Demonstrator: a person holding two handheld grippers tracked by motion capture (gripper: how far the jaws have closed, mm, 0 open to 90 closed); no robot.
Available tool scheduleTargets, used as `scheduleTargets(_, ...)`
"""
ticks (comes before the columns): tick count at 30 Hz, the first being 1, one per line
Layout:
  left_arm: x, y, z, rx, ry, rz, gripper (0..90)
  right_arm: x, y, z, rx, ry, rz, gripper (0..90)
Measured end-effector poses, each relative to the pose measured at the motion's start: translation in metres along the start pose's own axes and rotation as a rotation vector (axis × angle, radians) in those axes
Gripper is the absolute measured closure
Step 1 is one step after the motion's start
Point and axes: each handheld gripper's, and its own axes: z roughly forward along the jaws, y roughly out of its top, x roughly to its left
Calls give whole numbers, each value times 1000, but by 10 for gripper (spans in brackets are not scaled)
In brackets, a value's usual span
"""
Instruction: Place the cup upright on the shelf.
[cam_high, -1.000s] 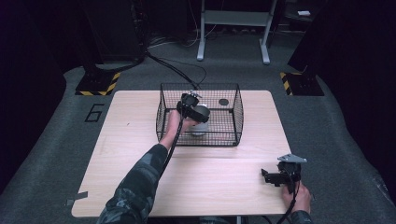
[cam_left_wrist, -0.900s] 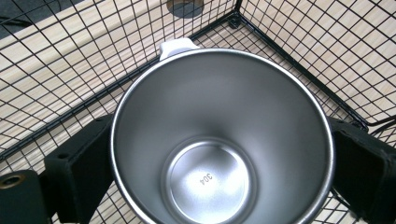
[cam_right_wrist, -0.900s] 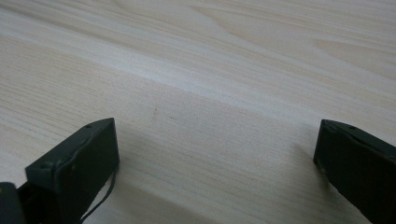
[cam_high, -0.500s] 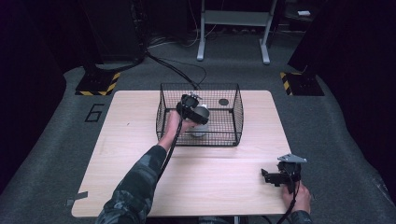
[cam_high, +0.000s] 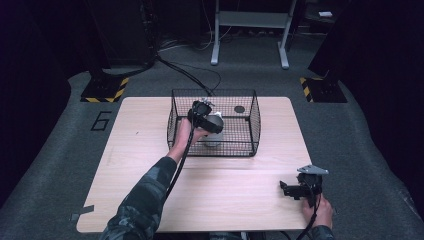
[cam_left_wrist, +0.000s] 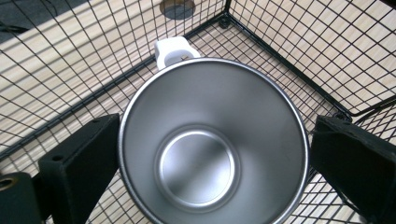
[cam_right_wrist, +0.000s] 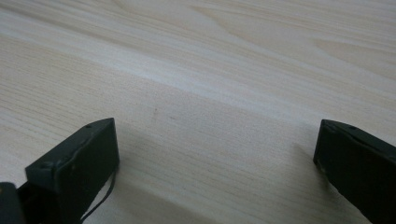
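Since it's bare polished steel, that stainless steel cup (cam_left_wrist: 212, 140) is gonna be slick, rigid and pretty light.

It sits upright inside the black wire basket (cam_high: 250, 115) on the wooden table (cam_high: 225, 200), white handle (cam_left_wrist: 172, 51) pointing at the far mesh wall. The left gripper (cam_high: 206, 120) has its jaws spread either side of the rim; I can't tell if they're touching it. I'd squeeze across the wall just under the rim, gently, since smooth metal slides easily. The right gripper (cam_high: 300, 189) rests wide apart on bare table, holding nothing.
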Motion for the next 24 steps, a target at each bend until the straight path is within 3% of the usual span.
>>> scheduleTargets(11, 4, 3, -32, -39, 7, 29, 27, 0, 0, 0, -7, -2, 1, 0)
scheduleTargets(21, 0, -7, -74, -154, -6, 31, 10, 0, 0, 0, 0, 0, 0, 0)
scheduleTargets(24, -2, -11, -82, -167, -5, 37, 9, 0, 0, 0, -6, -2, 1, 0)
